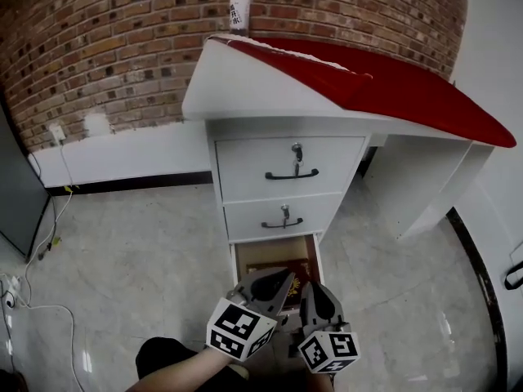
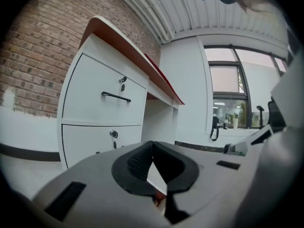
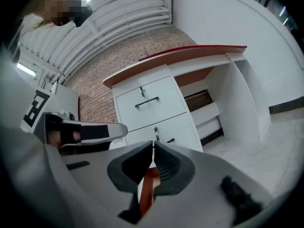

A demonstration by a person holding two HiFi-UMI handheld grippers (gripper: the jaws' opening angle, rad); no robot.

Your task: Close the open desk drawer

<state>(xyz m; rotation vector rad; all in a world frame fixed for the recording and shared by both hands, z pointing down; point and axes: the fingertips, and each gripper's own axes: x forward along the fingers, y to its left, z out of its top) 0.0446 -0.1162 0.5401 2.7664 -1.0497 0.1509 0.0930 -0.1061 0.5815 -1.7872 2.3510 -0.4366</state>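
A white desk with a glossy red worktop stands against a red brick wall. Its two upper white drawers are closed, while the lowest drawer, with a brown inside, is pulled out over the pale tiled floor. Just in front of this open drawer, side by side, are the grey left gripper and the grey right gripper, each with its jaws pressed together on nothing, and a small clear plastic bottle stands upright at the back edge of the worktop.
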